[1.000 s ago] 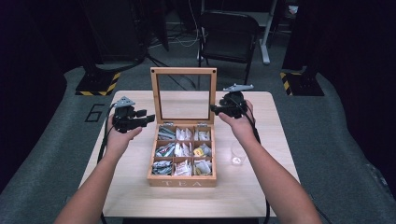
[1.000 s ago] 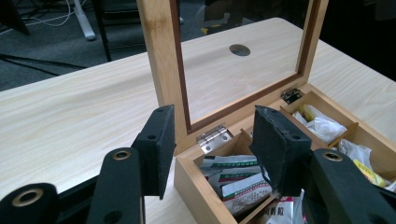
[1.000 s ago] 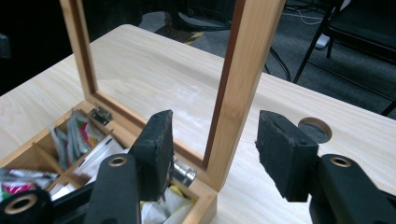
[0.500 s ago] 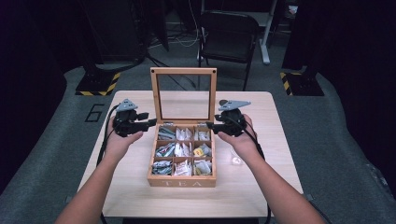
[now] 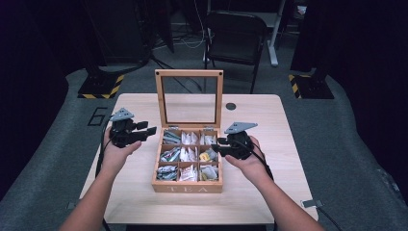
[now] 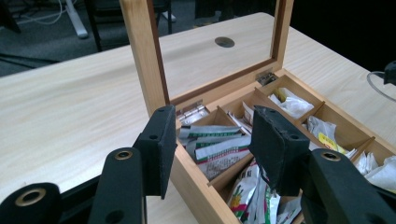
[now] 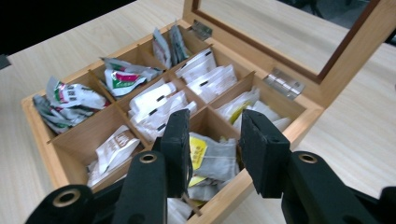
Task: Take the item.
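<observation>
The left gripper [image 5: 146, 131] hovers just left of the tea box [image 5: 187, 185], jaws apart and empty. The box sits mid-table [image 5: 269, 120], lid [image 5: 189, 73] upright. At its right edge the right gripper [image 5: 217, 144], jaws just closing yet still apart, hangs over a sachet [image 7: 215, 158] without pinching it.

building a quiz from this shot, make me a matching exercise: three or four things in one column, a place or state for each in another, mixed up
Things:
1. tea box lid
2. left gripper
3. right gripper
4. round hole in the table

Places or states:
a. over the box's right column of compartments
b. standing upright, open
c. behind the box, right of the lid
d. beside the box's left wall

Pairs: 1-b, 2-d, 3-a, 4-c
</observation>
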Motion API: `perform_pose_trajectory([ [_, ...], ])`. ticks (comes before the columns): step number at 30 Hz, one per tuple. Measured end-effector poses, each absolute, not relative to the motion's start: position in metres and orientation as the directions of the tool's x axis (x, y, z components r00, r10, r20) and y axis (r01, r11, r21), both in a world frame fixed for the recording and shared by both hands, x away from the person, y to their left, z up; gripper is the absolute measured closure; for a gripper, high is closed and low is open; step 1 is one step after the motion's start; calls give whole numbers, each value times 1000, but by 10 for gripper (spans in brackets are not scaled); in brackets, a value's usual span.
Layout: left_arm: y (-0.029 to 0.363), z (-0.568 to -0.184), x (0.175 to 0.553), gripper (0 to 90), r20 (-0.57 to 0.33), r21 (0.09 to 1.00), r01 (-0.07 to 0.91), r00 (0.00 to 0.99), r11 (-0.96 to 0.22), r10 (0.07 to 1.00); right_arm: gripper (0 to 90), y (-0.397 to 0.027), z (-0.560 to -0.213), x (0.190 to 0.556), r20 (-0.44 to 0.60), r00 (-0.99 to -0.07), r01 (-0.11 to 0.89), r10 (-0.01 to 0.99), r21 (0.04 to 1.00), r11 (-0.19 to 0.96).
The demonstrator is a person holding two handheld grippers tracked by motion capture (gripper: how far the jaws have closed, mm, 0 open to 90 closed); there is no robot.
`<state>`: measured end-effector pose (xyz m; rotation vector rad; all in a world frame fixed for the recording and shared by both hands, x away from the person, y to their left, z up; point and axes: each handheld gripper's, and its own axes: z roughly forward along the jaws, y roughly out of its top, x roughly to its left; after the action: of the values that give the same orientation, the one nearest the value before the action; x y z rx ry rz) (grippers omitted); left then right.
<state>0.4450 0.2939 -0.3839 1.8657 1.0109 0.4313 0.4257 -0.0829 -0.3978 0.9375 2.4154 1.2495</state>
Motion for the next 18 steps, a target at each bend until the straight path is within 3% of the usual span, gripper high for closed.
perform_pose_trajectory([
  [18,301,-401,433,501,-162,862,479,572,-167,804,620,-73,-434,393,113,-774,460,623,776,432],
])
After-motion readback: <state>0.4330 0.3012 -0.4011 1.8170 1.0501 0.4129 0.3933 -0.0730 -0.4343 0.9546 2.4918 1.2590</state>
